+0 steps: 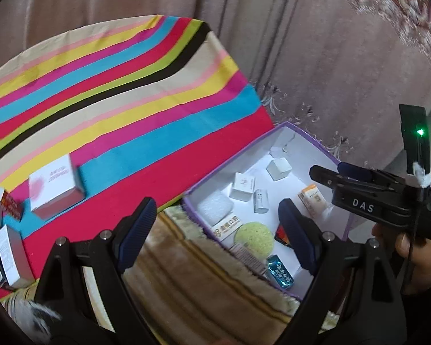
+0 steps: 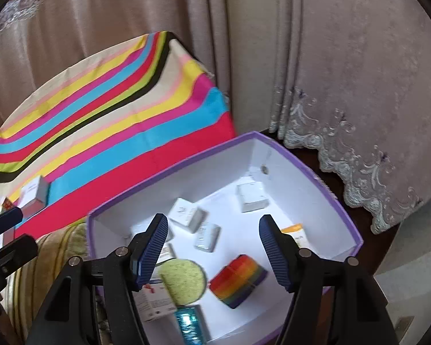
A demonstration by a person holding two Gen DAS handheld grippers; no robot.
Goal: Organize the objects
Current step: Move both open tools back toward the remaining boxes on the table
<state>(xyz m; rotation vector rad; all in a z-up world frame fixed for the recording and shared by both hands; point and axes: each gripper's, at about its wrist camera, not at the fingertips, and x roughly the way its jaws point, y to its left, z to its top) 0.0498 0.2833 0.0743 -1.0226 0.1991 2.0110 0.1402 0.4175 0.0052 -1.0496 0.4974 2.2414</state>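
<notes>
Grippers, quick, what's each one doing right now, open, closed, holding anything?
Left gripper: open, holding nothing.
Right gripper: open above the purple box, holding nothing.

Mauve embroidered curtains (image 2: 344,72) behind a striped cloth-covered table (image 1: 115,92); beige striped blanket (image 1: 186,281) below.
</notes>
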